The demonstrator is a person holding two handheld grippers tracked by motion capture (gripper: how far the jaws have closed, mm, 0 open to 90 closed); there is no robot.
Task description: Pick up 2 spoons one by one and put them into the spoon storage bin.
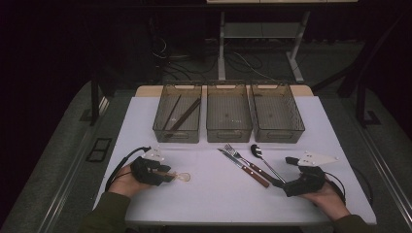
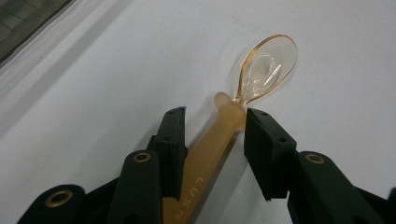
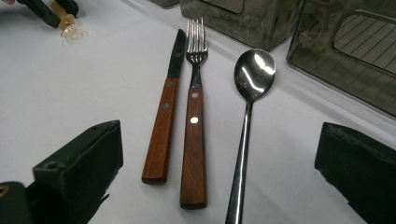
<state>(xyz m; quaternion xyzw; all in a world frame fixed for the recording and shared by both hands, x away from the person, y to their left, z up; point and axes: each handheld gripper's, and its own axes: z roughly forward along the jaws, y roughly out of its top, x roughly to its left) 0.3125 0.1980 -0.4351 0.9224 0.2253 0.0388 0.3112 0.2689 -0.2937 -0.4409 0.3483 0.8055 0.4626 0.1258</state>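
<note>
At the left of the white worktop (image 1: 145,116), not far from its left and near edges, the left hand-held gripper (image 1: 167,176) lies low with its jaws part open on either side of the amber plastic spoon (image 2: 233,116). The spoon rests flat on the worktop, handle between the pads and clear bowl pointing away past them; one pad stands just beside the neck, the other leaves a narrow gap, so nothing is clamped. Bare worktop stretches from the spoon's bowl rightward to the middle. There a wooden-handled knife (image 3: 164,112), a wooden-handled fork (image 3: 193,135) and a steel spoon (image 3: 247,116) lie side by side, close together. The right hand-held gripper (image 1: 279,183) sits at their handle ends near the front edge, jaws spread wide and holding nothing. Along the far side stand three smoky clear bins in a row: the left bin (image 1: 160,127) holds dark chopsticks (image 1: 183,116) leaning lengthwise, while the middle bin (image 1: 229,133) and the right bin (image 1: 297,127) look empty.
</note>
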